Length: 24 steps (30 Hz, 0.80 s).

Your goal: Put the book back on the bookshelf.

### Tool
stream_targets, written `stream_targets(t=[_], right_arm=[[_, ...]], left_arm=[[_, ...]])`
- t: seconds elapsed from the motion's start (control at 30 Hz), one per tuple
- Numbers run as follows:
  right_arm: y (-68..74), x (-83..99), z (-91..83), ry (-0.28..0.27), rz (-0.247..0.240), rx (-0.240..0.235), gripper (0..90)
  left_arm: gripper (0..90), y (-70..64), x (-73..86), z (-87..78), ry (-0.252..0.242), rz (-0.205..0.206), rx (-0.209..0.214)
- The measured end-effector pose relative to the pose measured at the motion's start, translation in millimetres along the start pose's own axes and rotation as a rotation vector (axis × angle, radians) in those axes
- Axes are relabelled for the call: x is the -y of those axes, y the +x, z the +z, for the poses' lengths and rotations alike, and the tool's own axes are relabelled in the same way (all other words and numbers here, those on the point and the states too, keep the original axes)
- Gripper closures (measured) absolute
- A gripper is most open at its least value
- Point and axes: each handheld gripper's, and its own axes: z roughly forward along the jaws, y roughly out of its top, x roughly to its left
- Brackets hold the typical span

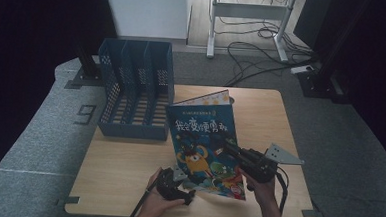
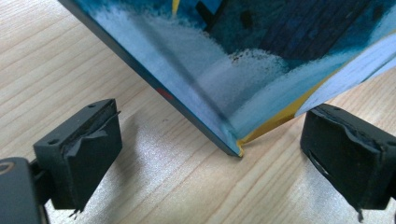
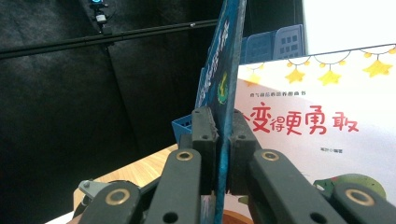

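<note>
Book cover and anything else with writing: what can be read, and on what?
"我会变得更勇敢": red title on the book cover, held by the right gripper.
"9": grey mat left of the table.
Small print above and below the title: too small to read.

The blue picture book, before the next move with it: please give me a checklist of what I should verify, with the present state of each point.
1. Right gripper shut on the blue picture book's front cover: ok.
2. Left gripper open, the book's lower corner between its jaws, untouched: ok.
3. That corner resting on the light wooden table: ok.
4. Blue plastic three-slot file rack upright, slots free: ok.
5. First page with red title hanging loose behind the cover: not ok.
6. Grip firmness: cannot tell.
</note>
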Motion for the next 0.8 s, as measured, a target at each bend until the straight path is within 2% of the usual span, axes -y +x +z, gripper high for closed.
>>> stream_targets(t=[0.27,0.8], right_arm=[[-2.8,0.5,-1.3,0.004,0.004,0.012,83.7],[-5.2,1.8,-2.1,-0.002,0.008,0.009,83.8]], left_arm=[[5.8,0.6,0.0,0.9,-0.013,-0.022,-0.017],[7.7,0.1,0.4,0.5,-0.019,-0.026,-0.021]])
